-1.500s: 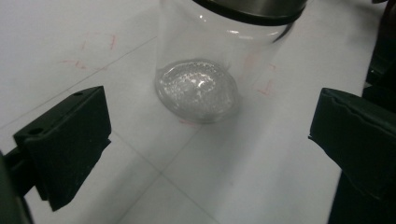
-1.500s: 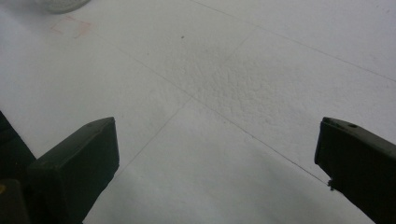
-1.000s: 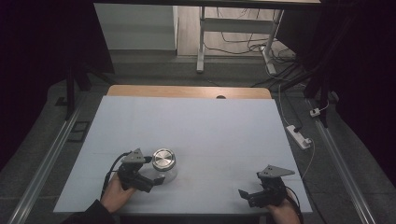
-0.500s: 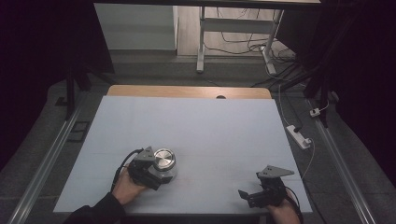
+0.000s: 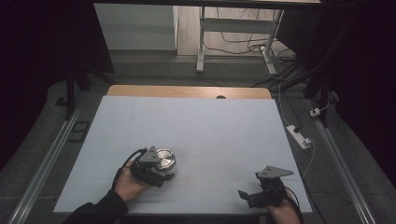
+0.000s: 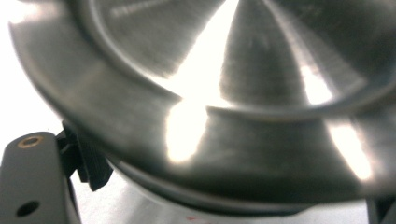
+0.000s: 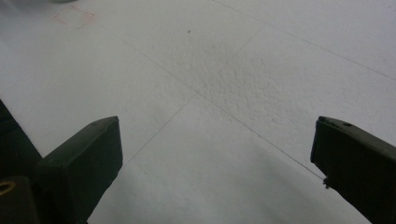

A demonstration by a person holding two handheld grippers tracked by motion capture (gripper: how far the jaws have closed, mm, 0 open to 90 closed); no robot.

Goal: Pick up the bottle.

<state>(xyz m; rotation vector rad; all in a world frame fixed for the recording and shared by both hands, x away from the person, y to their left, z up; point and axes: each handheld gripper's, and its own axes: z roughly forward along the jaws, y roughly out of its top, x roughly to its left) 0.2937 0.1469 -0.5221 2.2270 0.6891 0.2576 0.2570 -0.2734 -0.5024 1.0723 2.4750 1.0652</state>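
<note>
A round steel container (image 5: 166, 158) with a shiny lid stands on the white table sheet (image 5: 210, 126) at the near left. My left gripper (image 5: 162, 168) reaches it from the left, and its jaws have just closed on the sides. In the left gripper view the lid (image 6: 233, 93) sits very close, and a ribbed pad (image 6: 92, 163) presses under its rim. My right gripper (image 5: 246, 198) rests near the front right edge, pointing left. Its jaws have just been closing a little but stand wide apart (image 7: 215, 135) over the bare sheet, with nothing between them.
A wooden table edge (image 5: 187, 91) shows beyond the far side of the sheet. A white power strip (image 5: 299, 136) lies on the floor to the right. Metal rails (image 5: 51, 154) run along both sides of the table. A faint red mark (image 7: 74, 17) sits on the sheet.
My left gripper has moved right, up to the steel container, and shut on it. The right hand has stayed in place.
</note>
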